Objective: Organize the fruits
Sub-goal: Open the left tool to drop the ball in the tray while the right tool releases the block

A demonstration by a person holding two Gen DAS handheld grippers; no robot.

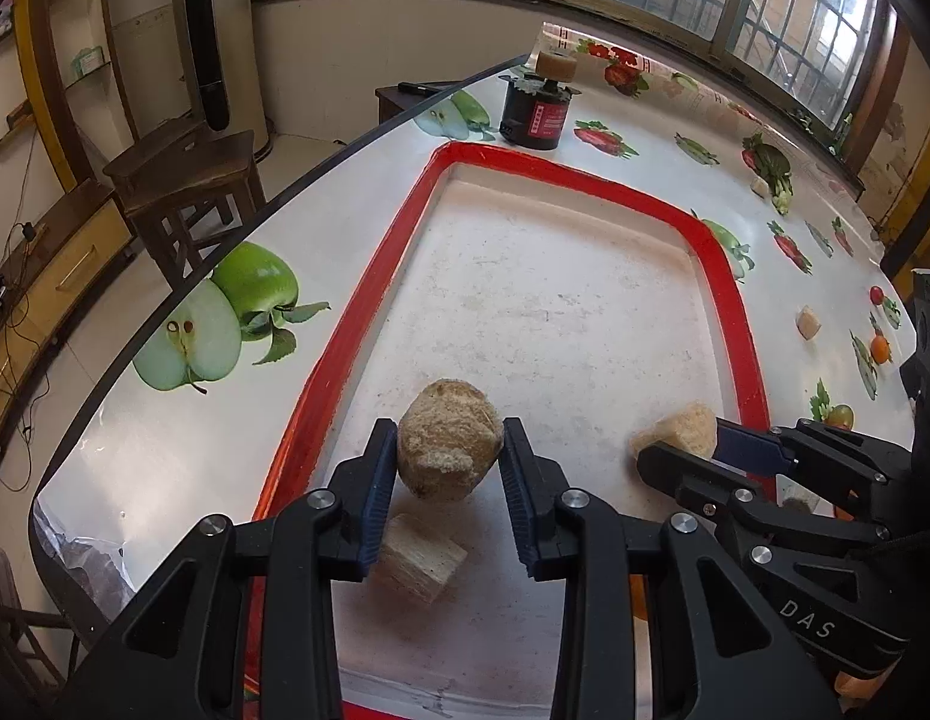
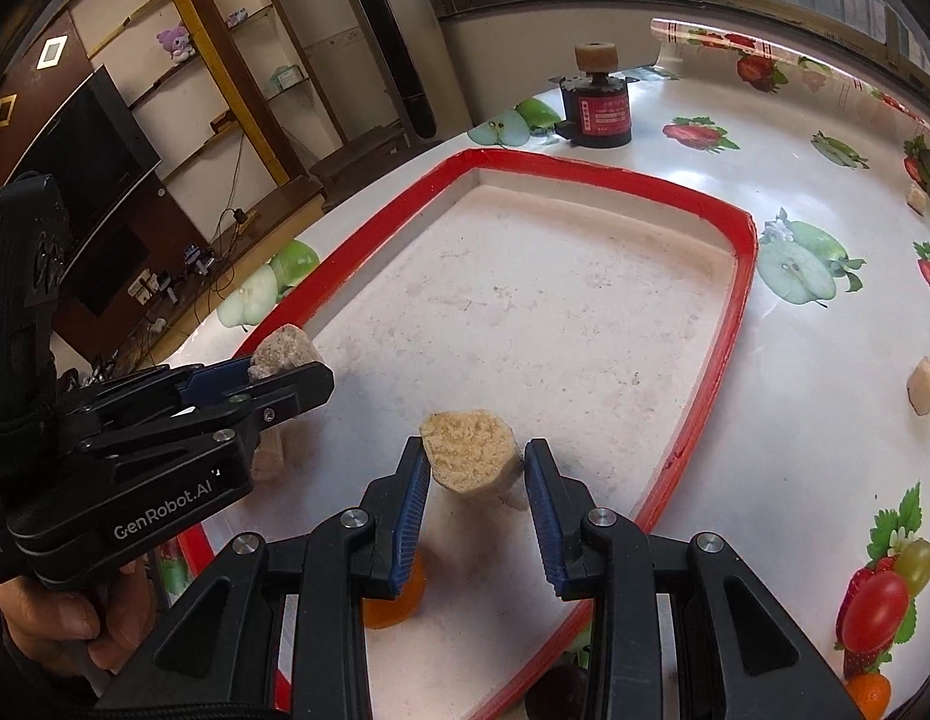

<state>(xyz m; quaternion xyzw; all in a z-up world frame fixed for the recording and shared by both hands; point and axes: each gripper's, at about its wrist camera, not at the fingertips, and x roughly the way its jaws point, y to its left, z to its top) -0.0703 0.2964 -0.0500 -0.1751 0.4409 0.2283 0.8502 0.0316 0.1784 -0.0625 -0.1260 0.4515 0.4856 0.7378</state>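
My left gripper [image 1: 447, 456] is shut on a rounded tan fruit chunk [image 1: 450, 438], held just above the near end of the red-rimmed white tray [image 1: 585, 174]. A pale cut block [image 1: 420, 564] lies in the tray under it. My right gripper [image 2: 474, 471] is shut on a second tan chunk [image 2: 471, 450] over the same tray [image 2: 585, 171]. Below its left finger an orange piece [image 2: 393, 603] rests on the tray floor. Each gripper shows in the other's view: the right gripper [image 1: 687, 444] at the right edge, the left gripper [image 2: 279, 369] at the left, held by a hand.
A black and red canister [image 1: 534, 114] with a tan piece on top stands beyond the tray's far end. Loose pale pieces [image 2: 924, 387] [image 2: 917, 198] lie on the fruit-print tablecloth to the right. The table edge runs along the left, with a wooden stool [image 1: 183, 180] past it.
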